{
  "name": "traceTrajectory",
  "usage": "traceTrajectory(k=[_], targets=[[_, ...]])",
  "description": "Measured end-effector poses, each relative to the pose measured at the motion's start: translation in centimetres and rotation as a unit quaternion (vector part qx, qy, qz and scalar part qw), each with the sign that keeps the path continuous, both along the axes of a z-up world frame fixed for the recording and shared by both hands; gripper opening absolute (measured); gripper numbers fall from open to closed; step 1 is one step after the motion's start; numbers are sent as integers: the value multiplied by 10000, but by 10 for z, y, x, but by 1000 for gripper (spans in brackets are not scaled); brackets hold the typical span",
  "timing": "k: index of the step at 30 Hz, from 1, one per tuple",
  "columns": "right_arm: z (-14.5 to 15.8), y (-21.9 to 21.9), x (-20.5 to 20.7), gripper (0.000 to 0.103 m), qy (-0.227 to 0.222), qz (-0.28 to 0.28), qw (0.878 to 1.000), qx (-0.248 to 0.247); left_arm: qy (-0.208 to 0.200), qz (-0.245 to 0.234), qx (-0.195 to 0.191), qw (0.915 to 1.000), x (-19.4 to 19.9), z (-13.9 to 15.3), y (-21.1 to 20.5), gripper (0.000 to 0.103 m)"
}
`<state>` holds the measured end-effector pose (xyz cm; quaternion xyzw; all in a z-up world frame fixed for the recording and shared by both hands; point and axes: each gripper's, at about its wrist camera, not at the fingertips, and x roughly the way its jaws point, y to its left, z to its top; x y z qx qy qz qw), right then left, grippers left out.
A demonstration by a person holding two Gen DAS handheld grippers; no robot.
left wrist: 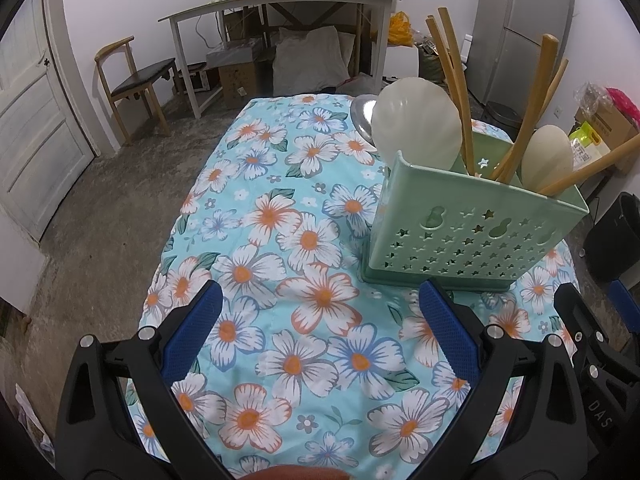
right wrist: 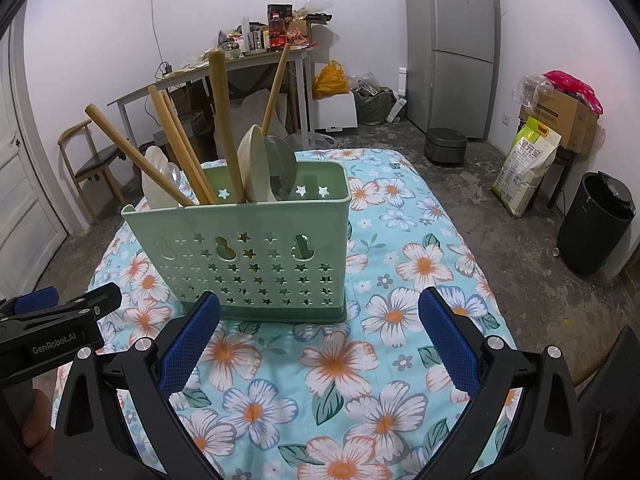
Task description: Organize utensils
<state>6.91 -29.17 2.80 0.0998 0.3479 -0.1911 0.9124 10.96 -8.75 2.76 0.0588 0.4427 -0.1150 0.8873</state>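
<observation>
A pale green utensil holder (right wrist: 256,256) with star cut-outs stands upright on the floral tablecloth (right wrist: 400,320). It holds several wooden-handled utensils (right wrist: 224,120), chopsticks (right wrist: 180,148) and white spoons (right wrist: 252,168). It also shows in the left wrist view (left wrist: 472,236), with a white shell-shaped ladle (left wrist: 416,124) and wooden handles (left wrist: 456,80) in it. My left gripper (left wrist: 320,320) is open and empty, left of the holder. My right gripper (right wrist: 320,328) is open and empty, just in front of the holder.
A metal dish (left wrist: 362,116) lies behind the holder. Around the table are a chair (left wrist: 132,80), a cluttered side table (right wrist: 240,64), a fridge (right wrist: 452,48), a black bin (right wrist: 596,224) and boxes (right wrist: 560,116).
</observation>
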Motion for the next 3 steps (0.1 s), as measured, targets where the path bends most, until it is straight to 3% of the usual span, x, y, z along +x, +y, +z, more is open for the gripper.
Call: traceTrajectory(k=[3], targets=[[0, 0, 0, 97, -2, -5, 10000, 7, -2, 2, 6, 10000, 0, 0, 0, 95]])
